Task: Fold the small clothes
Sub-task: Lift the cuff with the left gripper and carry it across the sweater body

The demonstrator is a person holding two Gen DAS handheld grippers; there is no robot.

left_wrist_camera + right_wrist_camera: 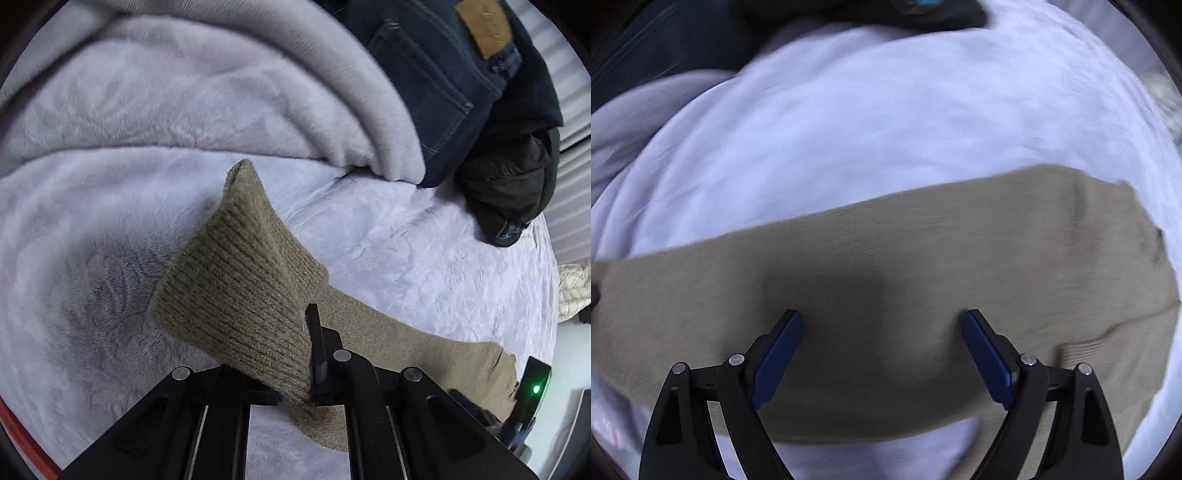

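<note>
Left wrist: left tongs [310, 354] pinch the sock's [236, 280] lifted cuff.

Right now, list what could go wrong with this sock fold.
1. The left claw pinches only the ribbed cuff edge of the tan sock; it could slip free mid-fold.
2. The right claw hovers open over the sock's flat part, pinning nothing, so it may drag across the fleece blanket.

right view is motion-blurred; jeans [436, 74] cut off by the top edge.
</note>
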